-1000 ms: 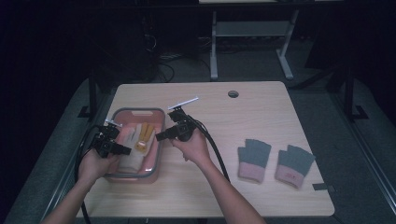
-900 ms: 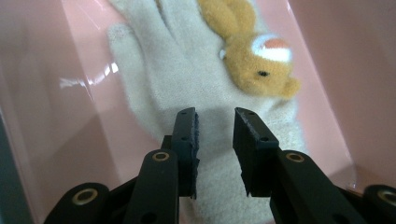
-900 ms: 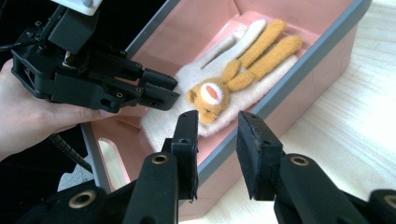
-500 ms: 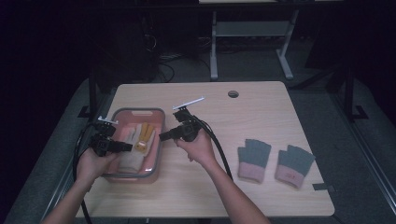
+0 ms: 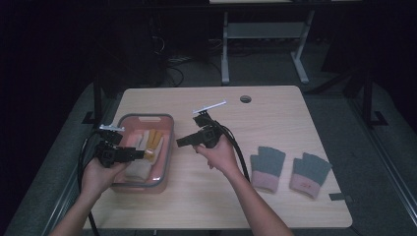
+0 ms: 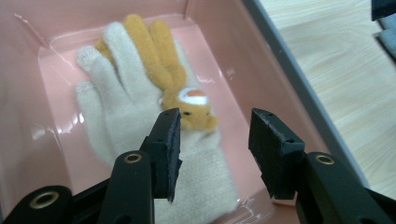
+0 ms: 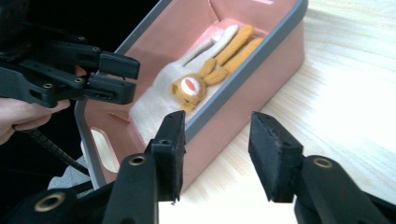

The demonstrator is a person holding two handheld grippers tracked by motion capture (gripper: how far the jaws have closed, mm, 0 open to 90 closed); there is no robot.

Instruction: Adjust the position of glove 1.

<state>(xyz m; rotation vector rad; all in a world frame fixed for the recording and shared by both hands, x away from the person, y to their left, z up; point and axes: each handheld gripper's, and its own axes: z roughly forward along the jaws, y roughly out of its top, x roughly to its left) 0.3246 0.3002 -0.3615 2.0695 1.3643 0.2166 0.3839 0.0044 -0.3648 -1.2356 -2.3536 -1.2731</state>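
A cream glove (image 6: 140, 135) with a small orange animal figure (image 6: 189, 105) on its back lies flat in a pink bin (image 5: 164, 147), over a second, orange glove (image 6: 152, 42). In the high view the pair's long axis runs from about 7 o'clock at the cuff to 1 o'clock at the fingertips, along the bin's length.

The left gripper (image 6: 212, 140) hovers just above the cuff end, jaws parted with nothing between them, having just been opening. The right gripper (image 7: 217, 154) is outside the bin's near wall, over the wooden surface (image 5: 275, 113), its jaws also just opened and empty.

The gloves look released, so the good move is probably to lift both grippers straight clear without snagging the knit. Two grey gloves (image 5: 290, 169) wait at 4 o'clock of the bin, well apart.
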